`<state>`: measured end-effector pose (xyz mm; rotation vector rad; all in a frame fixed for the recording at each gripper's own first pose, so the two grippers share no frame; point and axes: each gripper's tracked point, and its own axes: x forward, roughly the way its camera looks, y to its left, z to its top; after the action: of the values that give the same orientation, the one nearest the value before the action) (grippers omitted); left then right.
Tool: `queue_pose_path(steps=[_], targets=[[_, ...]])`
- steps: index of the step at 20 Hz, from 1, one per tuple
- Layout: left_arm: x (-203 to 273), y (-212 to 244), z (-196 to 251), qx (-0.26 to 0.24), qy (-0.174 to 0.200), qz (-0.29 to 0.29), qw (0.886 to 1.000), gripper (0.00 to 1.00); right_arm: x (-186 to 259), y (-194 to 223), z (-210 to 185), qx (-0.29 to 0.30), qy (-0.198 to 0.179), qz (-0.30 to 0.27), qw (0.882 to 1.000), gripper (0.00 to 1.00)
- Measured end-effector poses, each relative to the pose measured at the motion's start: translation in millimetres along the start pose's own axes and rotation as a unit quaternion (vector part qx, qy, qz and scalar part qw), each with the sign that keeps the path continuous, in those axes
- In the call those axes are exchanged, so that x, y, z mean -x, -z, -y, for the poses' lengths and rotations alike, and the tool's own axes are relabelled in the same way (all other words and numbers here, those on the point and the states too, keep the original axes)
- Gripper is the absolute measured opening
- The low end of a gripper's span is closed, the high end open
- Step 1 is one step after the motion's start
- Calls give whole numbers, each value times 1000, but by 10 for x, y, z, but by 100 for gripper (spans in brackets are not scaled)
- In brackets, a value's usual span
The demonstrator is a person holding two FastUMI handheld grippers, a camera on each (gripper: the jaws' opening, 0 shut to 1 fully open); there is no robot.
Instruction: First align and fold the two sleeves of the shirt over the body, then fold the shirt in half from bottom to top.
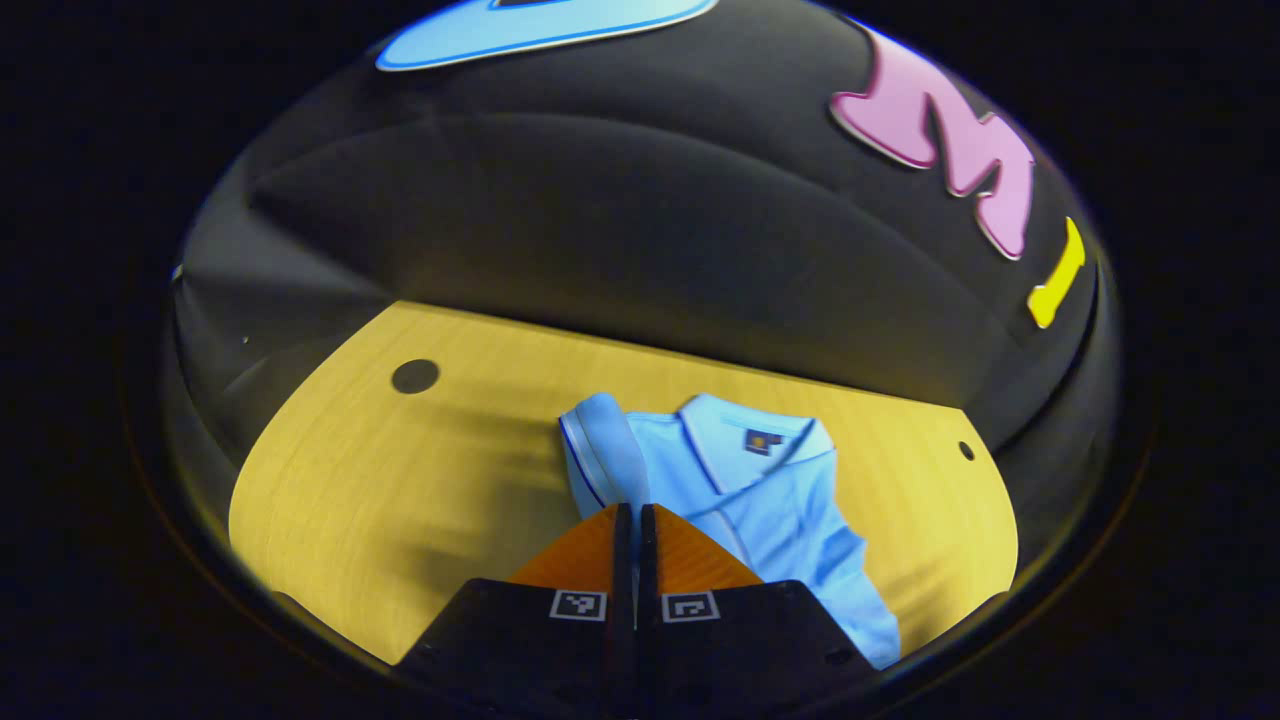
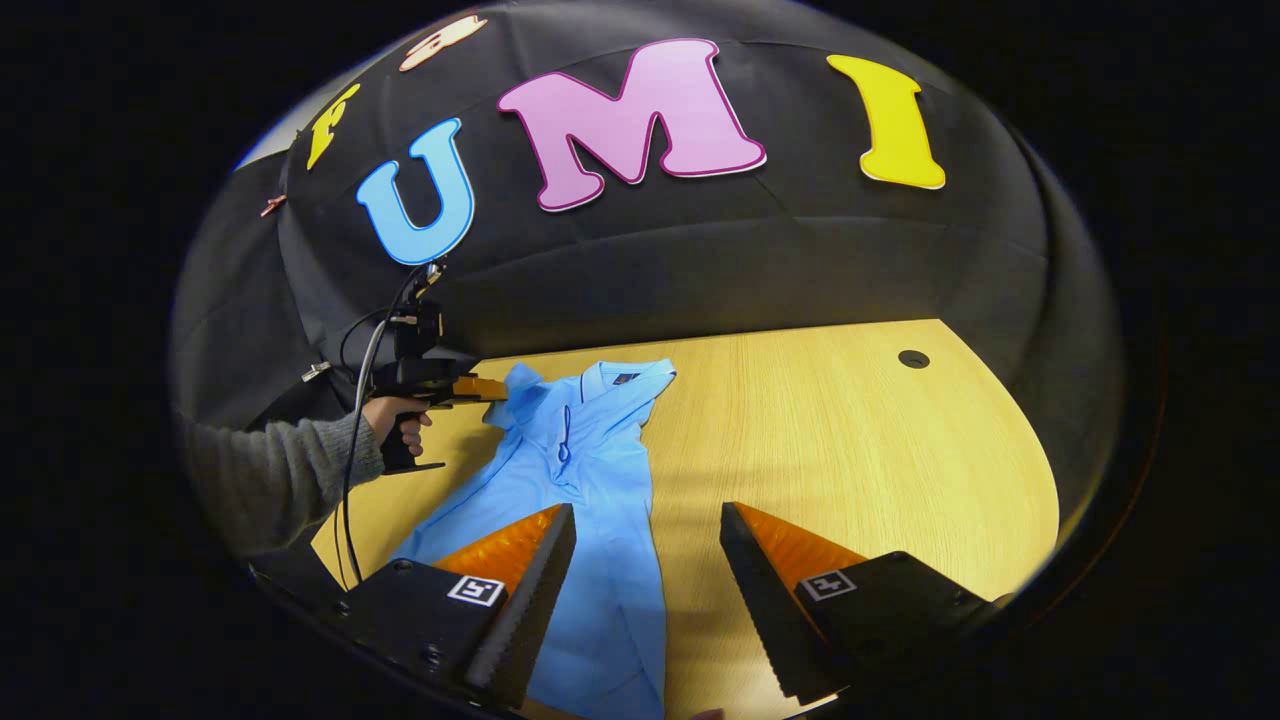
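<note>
Lying across the middle of the wooden table (image 2: 850, 440) is the blue shirt (image 2: 590, 480), spread flat with its collar (image 2: 625, 378) toward the black back wall (image 2: 700, 260). In the right gripper view, one sleeve (image 2: 520, 392) at the shirt's left shoulder is bunched up and lifted a little.

A person's hand (image 2: 398, 420), in a grey sleeve (image 2: 280, 470), holds the left gripper (image 2: 495, 392) at that sleeve. In the left gripper view, the left gripper's (image 1: 635, 510) fingers are pressed together, and the sleeve (image 1: 600, 450) seems to be pinched between them, though the tips hide the spot.

The right gripper (image 2: 648, 525) hangs over the lower part of the shirt with its fingers spread wide, holding nothing.

A small round hole (image 2: 913, 358) sits in the table near its far right edge.
</note>
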<state>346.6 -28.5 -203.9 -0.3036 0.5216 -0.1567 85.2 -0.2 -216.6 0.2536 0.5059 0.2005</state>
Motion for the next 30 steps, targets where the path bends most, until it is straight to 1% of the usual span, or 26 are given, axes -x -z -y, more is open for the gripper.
queue_pose_path(steps=[4,8,11,16,20,21,22,25,27,28,29,30], targets=[[56,156,565,-59,45,-10,997,6,-1,31,0,-2,1,0,1000,91],[-19,516,983,-120,70,-39,990,6,52,78,42,-8,9,-3,1000,91],[-67,741,1084,-153,65,-56,985,6,87,95,93,-11,15,-1,1000,91],[-189,933,1075,-199,36,-70,977,6,97,170,151,-17,21,-3,1000,91],[-225,999,1087,-206,35,-74,975,6,125,199,168,-18,23,-1,1000,91],[-225,1012,1096,-205,37,-78,975,12,133,214,175,-19,23,-2,1000,91],[-224,1026,1084,-206,37,-81,974,7,129,228,184,-20,24,-3,1000,91],[-249,1054,1068,-206,34,-83,974,12,135,246,182,-25,25,-5,999,91],[-237,1045,1091,-209,36,-79,974,41,130,250,186,-25,24,-5,999,91],[-229,1031,1093,-216,34,-75,973,39,124,252,181,-24,24,-5,999,91],[-227,1023,1072,-223,30,-69,972,43,127,260,184,-23,24,-6,999,91],[-226,1014,1060,-230,25,-64,971,50,132,273,183,-24,24,-6,999,91]])
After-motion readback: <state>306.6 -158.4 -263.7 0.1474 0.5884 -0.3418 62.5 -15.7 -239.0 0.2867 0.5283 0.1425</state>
